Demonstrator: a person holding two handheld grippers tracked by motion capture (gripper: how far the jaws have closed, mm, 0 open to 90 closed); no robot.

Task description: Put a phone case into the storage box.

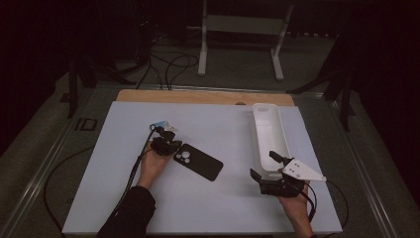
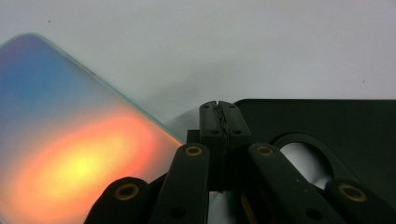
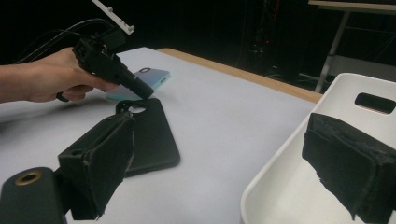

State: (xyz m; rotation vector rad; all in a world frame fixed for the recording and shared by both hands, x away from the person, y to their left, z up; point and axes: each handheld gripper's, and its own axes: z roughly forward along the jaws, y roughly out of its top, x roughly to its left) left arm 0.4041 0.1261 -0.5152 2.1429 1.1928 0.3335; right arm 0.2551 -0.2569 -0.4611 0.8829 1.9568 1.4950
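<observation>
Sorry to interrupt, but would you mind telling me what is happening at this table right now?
A person works with a gripper in each hand. The left gripper, shut, sits at the camera end of a black phone case lying flat on the white mat, beside a light-blue phone. The right gripper is open, its fingers straddling the near end of a white tray.

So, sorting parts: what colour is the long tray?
White, clearest in the high view: tray.

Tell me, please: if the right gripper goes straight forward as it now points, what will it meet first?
Probably the white tray. The right gripper is open, and in its own view the tray's near corner lies between the jaws. The black phone case lies off to the side. Depth is unclear.
</observation>
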